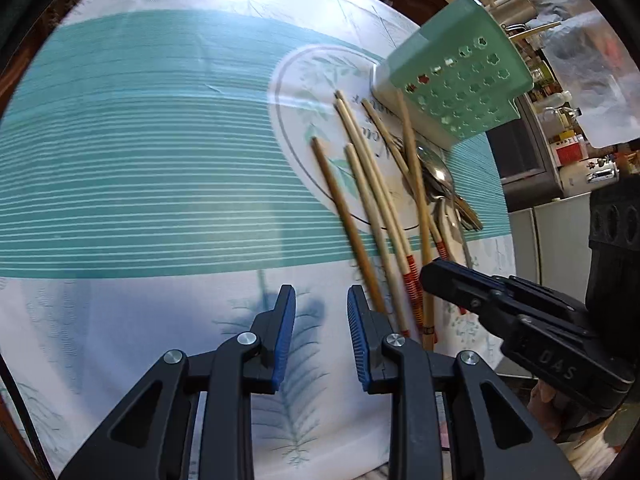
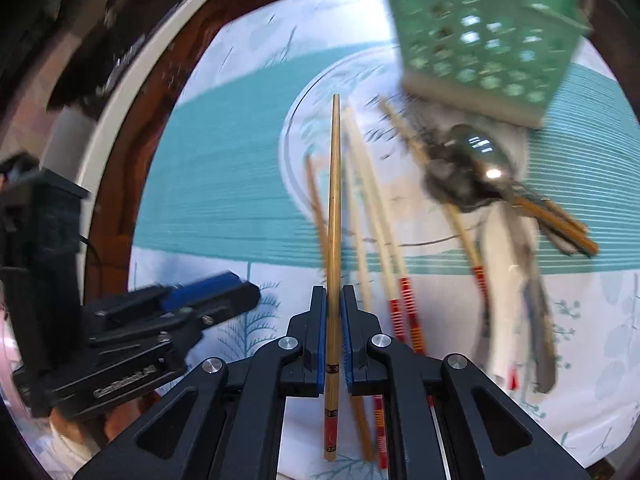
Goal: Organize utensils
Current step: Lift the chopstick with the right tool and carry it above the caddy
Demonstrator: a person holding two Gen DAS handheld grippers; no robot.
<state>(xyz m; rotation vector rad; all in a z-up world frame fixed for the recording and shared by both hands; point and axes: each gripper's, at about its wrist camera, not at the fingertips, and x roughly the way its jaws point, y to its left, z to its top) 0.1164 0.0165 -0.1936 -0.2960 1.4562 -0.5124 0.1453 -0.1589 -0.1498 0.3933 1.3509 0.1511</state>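
My right gripper (image 2: 333,300) is shut on a wooden chopstick (image 2: 334,200) and holds it above the cloth, tip pointing away. Several more chopsticks (image 1: 372,208) lie side by side on the teal and white cloth (image 1: 140,152), some with red striped ends (image 2: 406,300). Metal spoons (image 2: 476,164) lie in a pile to their right. A green perforated utensil holder (image 1: 460,76) stands behind them. My left gripper (image 1: 321,304) is open and empty over the cloth, left of the chopsticks. The right gripper also shows in the left wrist view (image 1: 432,276).
The cloth covers a round dark wooden table (image 2: 132,152). Kitchen shelves with bottles and jars (image 1: 560,120) stand beyond the holder. The left gripper's body (image 2: 160,320) is at the left of the right wrist view.
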